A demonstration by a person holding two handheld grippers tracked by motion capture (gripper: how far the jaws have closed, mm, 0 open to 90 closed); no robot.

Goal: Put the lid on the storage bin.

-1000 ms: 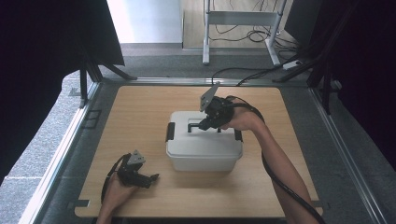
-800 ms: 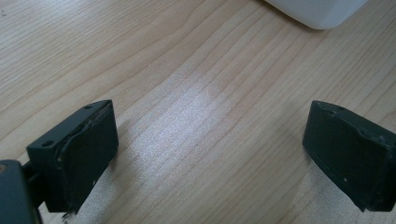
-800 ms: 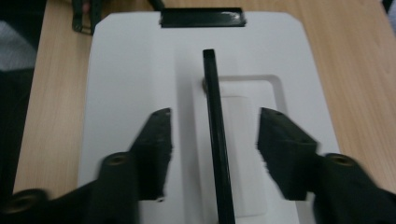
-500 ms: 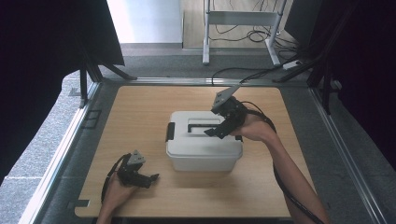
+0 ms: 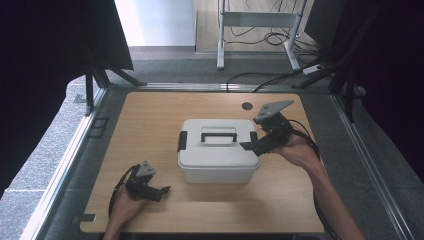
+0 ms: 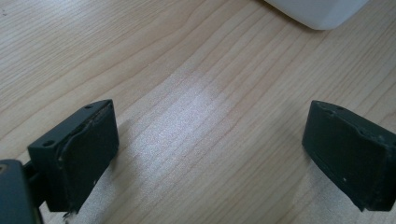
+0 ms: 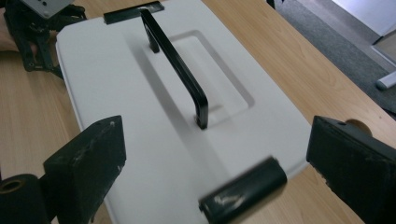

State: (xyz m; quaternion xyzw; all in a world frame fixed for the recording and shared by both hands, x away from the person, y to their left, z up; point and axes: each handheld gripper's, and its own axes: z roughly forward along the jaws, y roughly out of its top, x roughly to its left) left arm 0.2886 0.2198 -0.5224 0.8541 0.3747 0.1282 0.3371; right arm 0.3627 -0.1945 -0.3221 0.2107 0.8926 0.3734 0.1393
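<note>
While jaws gape, right gripper (image 5: 248,146) fronts box (image 5: 218,159) latch (image 7: 243,190).

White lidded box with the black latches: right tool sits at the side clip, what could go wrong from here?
1. The right tool, open, has just been widening at the black side latch; it could slip off the rounded clip.
2. The white plastic box may slide on the wooden table: the left tool is apart from it.
</note>
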